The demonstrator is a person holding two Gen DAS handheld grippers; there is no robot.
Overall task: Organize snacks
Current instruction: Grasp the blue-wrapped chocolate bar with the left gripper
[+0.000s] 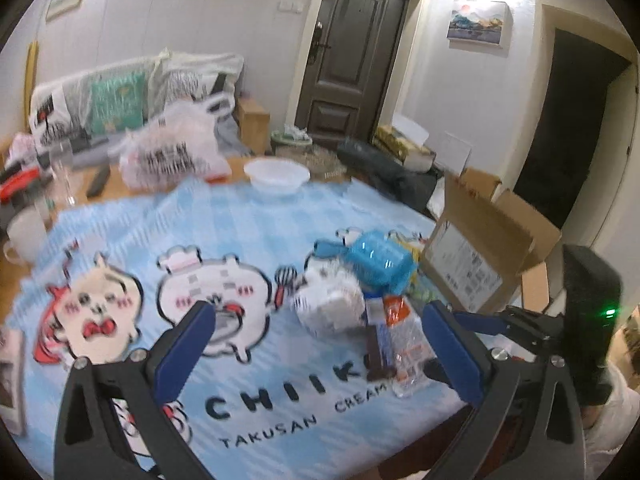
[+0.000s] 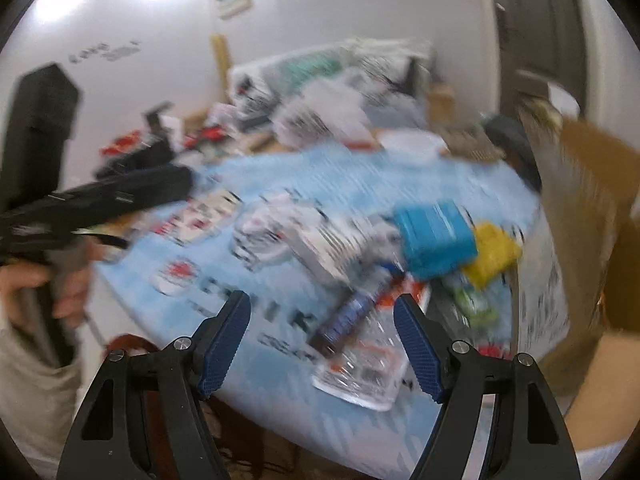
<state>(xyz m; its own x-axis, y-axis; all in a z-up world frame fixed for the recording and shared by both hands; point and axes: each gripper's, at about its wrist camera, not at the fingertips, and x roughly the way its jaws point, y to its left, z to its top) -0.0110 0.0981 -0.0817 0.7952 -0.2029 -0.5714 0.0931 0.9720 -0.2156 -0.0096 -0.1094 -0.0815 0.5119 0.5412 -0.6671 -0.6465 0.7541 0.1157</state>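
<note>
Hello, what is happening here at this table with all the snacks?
A person holds a two-finger gripper in each hand above a table with a blue cartoon tablecloth. Both the left gripper and the right gripper are open and hold nothing. A pile of snacks, among them a blue packet and a clear wrapped packet, lies beside an open cardboard box. No snack has been picked up yet.
</note>
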